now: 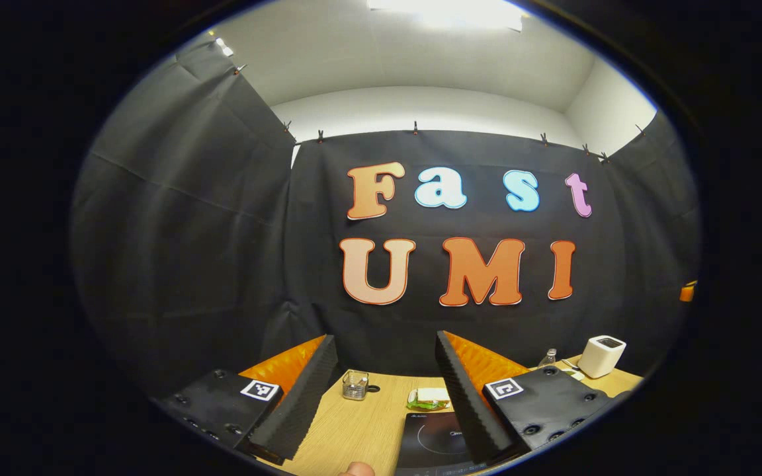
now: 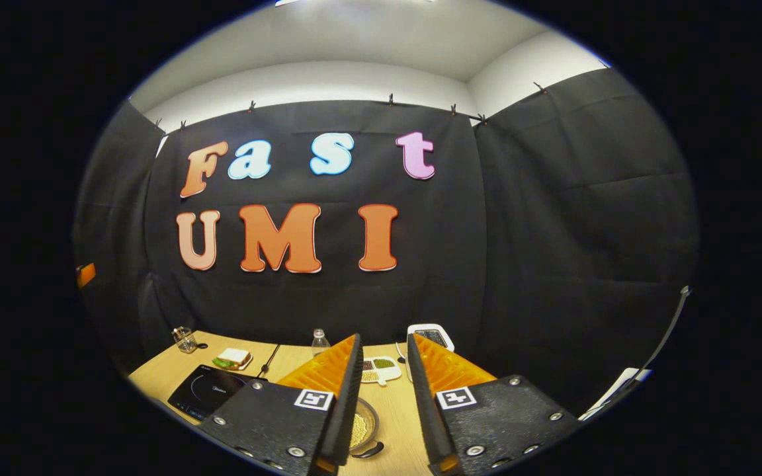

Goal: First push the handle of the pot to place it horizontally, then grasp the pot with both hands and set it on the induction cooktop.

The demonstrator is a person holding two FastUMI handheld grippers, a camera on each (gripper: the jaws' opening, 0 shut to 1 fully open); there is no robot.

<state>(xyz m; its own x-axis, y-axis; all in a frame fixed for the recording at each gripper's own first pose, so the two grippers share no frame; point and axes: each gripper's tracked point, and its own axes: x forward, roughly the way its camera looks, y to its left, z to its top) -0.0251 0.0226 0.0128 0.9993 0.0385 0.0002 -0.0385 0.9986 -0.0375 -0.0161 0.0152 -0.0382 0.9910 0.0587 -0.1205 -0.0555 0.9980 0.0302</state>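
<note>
Nothing done yet: both grippers held high, left gripper (image 1: 386,390) spread wide, right gripper (image 2: 384,390) parted, empty; induction cooktop (image 2: 206,391) bare; pot (image 2: 362,428) untouched; all 3 steps left.

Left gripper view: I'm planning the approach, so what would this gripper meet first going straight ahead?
Probably nothing nearby: the open left gripper aims above the light wooden table toward the black cloth wall; depth is unclear.

Black cloth walls (image 2: 553,198) clipped along the top, white ceiling (image 1: 421,59), overhead light (image 1: 447,12), pale wooden bench (image 1: 354,430).
</note>
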